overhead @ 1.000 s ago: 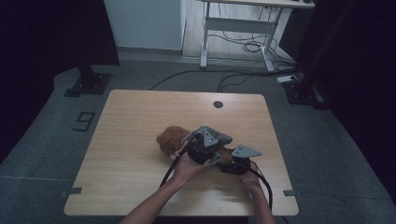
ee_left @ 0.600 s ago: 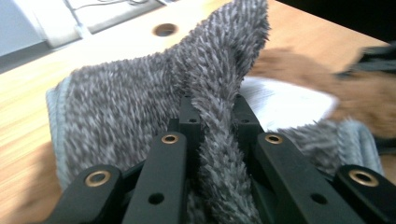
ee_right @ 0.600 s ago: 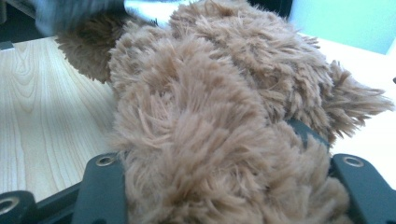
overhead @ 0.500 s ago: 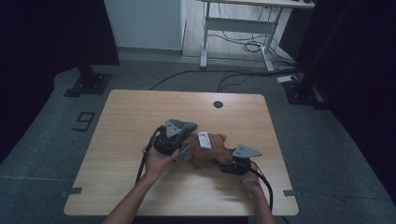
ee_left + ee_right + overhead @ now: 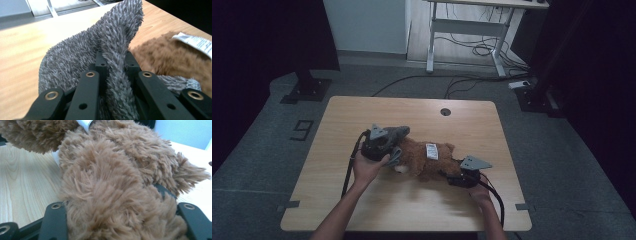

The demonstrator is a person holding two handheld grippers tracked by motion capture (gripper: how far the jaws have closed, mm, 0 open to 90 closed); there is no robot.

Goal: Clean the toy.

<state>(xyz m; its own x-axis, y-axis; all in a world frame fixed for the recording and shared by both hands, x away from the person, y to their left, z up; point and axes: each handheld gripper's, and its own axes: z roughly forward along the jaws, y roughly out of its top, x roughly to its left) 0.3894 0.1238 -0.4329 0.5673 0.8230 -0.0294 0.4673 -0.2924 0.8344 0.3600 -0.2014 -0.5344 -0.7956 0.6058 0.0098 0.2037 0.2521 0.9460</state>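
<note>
Tabletop first, pale wood, w/ the brown plush toy lying flat between the two sets of fingers, long axis running across the high view from L gripper to R gripper, white label facing up. Which end is the head I can't tell. R fingers clenched on a thick brown limb, fur bulging out both sides, anchoring that end. L fingers pinched tight on a fold of grey fuzzy cloth standing up just ahead of them, plush right beside. Looks like the grey piece is being peeled off the toy: best to draw it along the body's long axis, low and steady, R grip firm so the toy doesn't drag, no twisting of the thin fold
</note>
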